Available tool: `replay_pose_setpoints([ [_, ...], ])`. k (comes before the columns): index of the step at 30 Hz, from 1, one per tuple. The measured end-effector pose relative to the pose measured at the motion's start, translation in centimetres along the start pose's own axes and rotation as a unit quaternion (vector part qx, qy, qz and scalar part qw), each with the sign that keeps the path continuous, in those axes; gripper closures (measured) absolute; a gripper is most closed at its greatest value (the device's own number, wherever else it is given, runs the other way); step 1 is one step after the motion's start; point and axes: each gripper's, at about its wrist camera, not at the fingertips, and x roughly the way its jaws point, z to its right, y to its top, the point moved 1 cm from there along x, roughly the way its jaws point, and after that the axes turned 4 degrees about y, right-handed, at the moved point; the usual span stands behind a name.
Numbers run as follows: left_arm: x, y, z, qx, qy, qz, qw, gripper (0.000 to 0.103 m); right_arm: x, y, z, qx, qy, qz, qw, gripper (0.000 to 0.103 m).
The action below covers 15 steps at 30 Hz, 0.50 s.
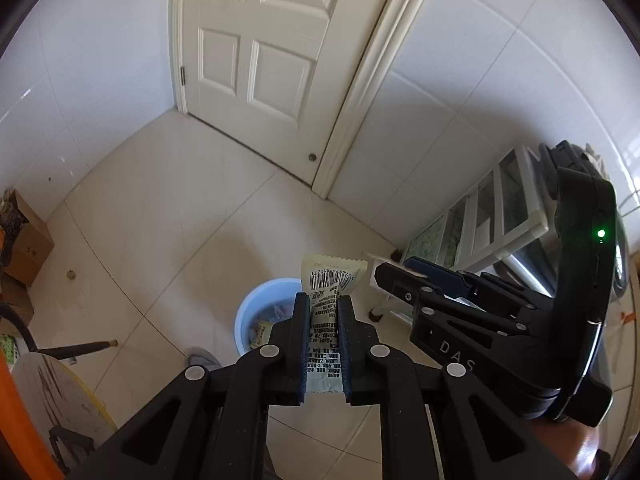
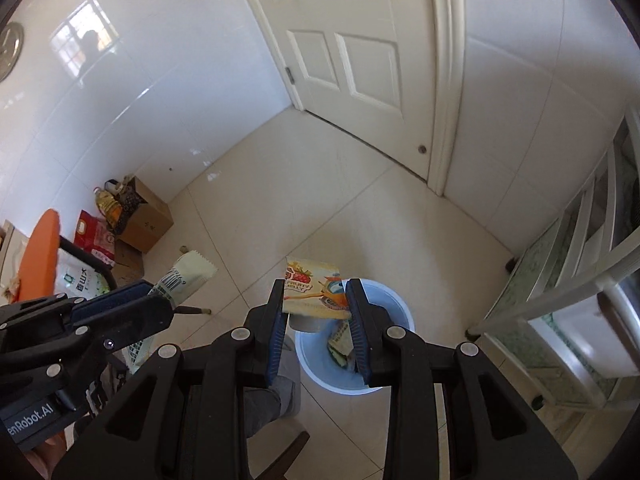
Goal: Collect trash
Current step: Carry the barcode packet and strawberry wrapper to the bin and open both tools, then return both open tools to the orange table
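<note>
My left gripper (image 1: 324, 304) is shut on a pale wrapper with a barcode (image 1: 330, 280) and holds it above the light blue bin (image 1: 256, 300), which has trash inside. It also shows in the right wrist view (image 2: 160, 296) with the wrapper (image 2: 188, 274) sticking out. My right gripper (image 2: 316, 292) has a strawberry-print snack packet (image 2: 314, 290) between its fingers, jaws fairly wide, just over the bin (image 2: 384, 308). The right gripper shows in the left wrist view (image 1: 400, 276).
A white door (image 1: 260, 52) stands ahead. A cardboard box (image 2: 144, 216) with bottles and bags sits at the left wall. A white rack (image 2: 580, 272) stands at the right. An orange chair (image 2: 40, 256) is at the left.
</note>
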Motion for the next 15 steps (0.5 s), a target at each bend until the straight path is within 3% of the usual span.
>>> replay_pose_setpoints([
  [2,1.2,0.6,0.2,-0.001,-0.001,-0.015,0.9999,0.090,1.3,-0.1,0.9,0.010,-0.005,-0.015,1.000,0.067],
  [4,2.3,0.8,0.3,0.001,0.004,-0.030,0.9996,0.086,2.2,-0.1,1.8,0.021,-0.010,-0.017,1.000,0.048],
  [6,2.9,1.7,0.6,-0.004,0.006,-0.036,0.9993,0.073,2.9,0.0,2.4,0.033,-0.011,-0.014,0.999,0.026],
  [8,3.3,2.1,0.5,-0.009,0.012,-0.039,0.9991,0.047,3.1,0.0,3.0,0.041,-0.011,-0.011,0.999,0.024],
  [14,3.1,3.1,0.6,-0.020,0.053,-0.030,0.9980,0.027,2.7,0.3,3.7,0.055,-0.017,-0.002,0.998,0.000],
  [15,2.6,3.1,0.9,-0.017,0.062,-0.021,0.9977,0.026,2.5,0.3,3.7,0.059,-0.021,0.001,0.998,0.000],
])
